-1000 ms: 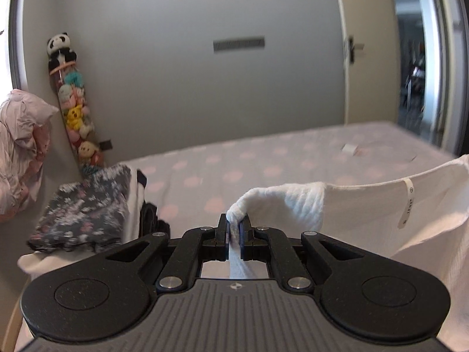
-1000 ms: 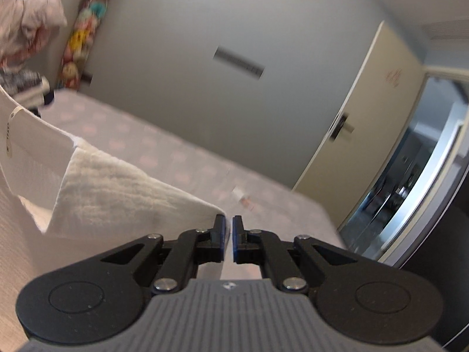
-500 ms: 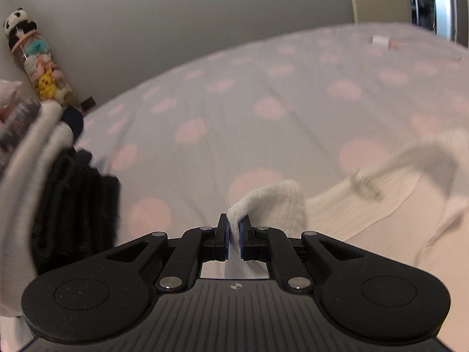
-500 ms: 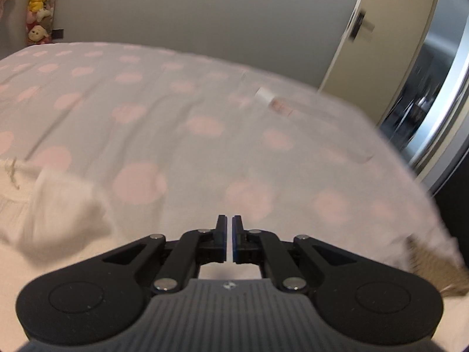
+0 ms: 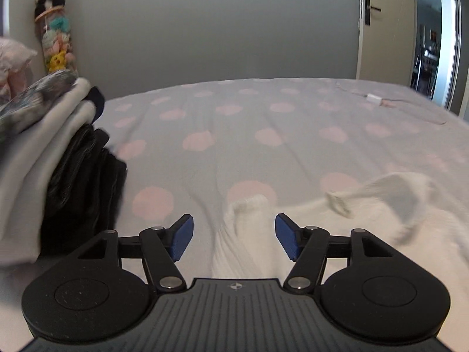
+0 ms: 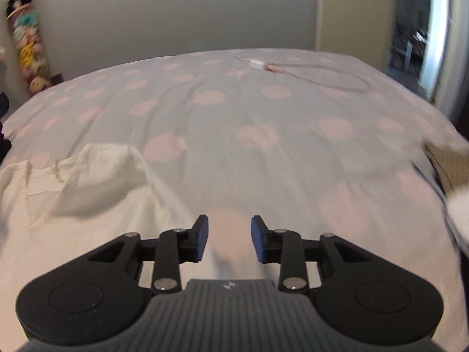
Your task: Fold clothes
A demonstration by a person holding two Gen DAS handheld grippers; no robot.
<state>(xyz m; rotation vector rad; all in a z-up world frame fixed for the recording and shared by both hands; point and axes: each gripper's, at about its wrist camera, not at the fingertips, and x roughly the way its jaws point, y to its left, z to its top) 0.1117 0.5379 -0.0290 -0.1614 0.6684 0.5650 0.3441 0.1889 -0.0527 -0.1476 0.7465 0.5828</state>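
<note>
A white garment (image 5: 366, 214) lies spread on the polka-dot bed sheet (image 5: 263, 123). My left gripper (image 5: 234, 239) is open, its blue pads on either side of a raised corner of the garment without gripping it. In the right wrist view the same garment (image 6: 88, 193) lies at the lower left, its collar and label toward the bed's middle. My right gripper (image 6: 229, 239) is open just above the garment's edge and holds nothing.
A stack of folded clothes (image 5: 49, 152), floral, white and black, sits at the left. A white charger with cable (image 6: 259, 65) lies at the far side of the bed. Plush toys (image 5: 55, 41) hang in the corner. A door (image 5: 384, 26) stands at the back right.
Both grippers lowered the white garment onto the bed and opened, letting go of it. The garment now lies flat on the sheet.
</note>
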